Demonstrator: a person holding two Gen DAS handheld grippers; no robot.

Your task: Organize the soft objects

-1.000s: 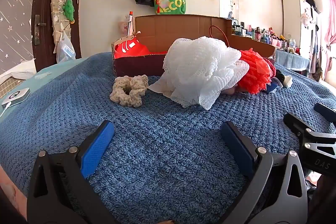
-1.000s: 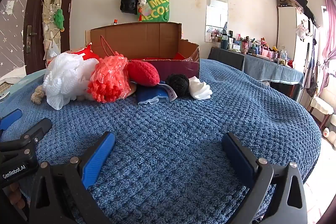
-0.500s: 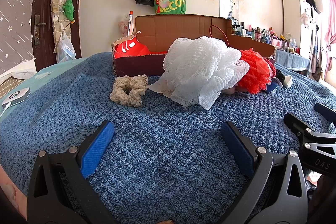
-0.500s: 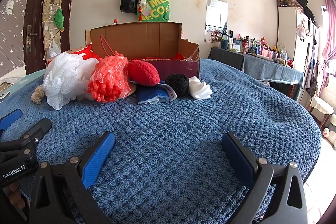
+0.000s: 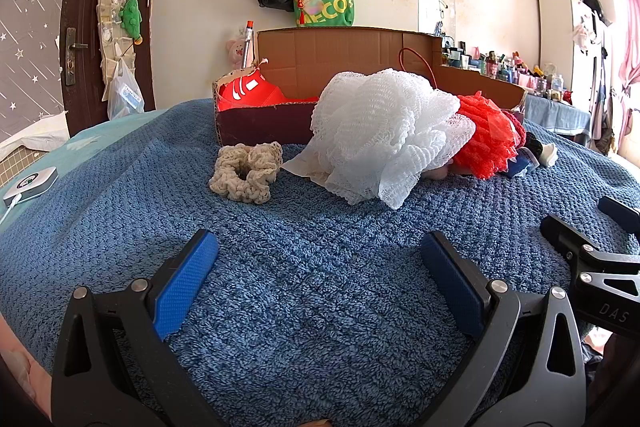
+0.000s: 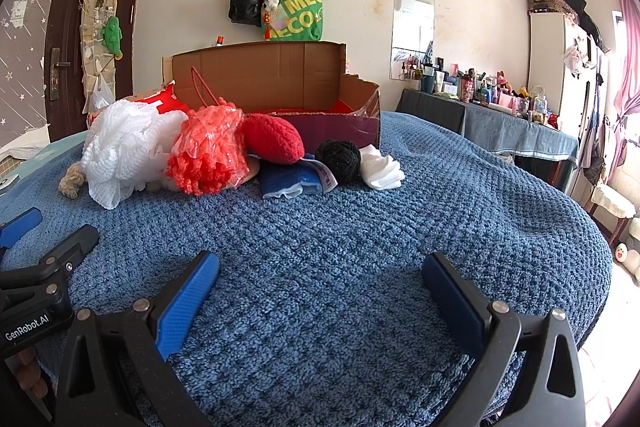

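Blue knitted blanket (image 6: 360, 247) fills the lower and middle frame in both wrist views, a wide bare stretch lying ahead of the tools. At the bottom of the left view, the left gripper (image 5: 318, 267) has its blue-padded jaws spread wide, holding nothing, low over the blanket. At the bottom of the right view, the right gripper (image 6: 320, 287) is likewise spread wide and holds nothing. Farther up, at mid-frame, the soft things lie in a row: a cream crocheted scrunchie (image 5: 246, 173), a white mesh bath pouf (image 5: 384, 135), a red mesh bath pouf (image 6: 208, 151), a red knitted cushion (image 6: 274, 139), a folded blue cloth (image 6: 290, 181), a black yarn ball (image 6: 340, 155) and a white rolled sock (image 6: 382, 167). Behind them an open brown cardboard box (image 6: 260, 79) holds something red; what it is cannot be made out.
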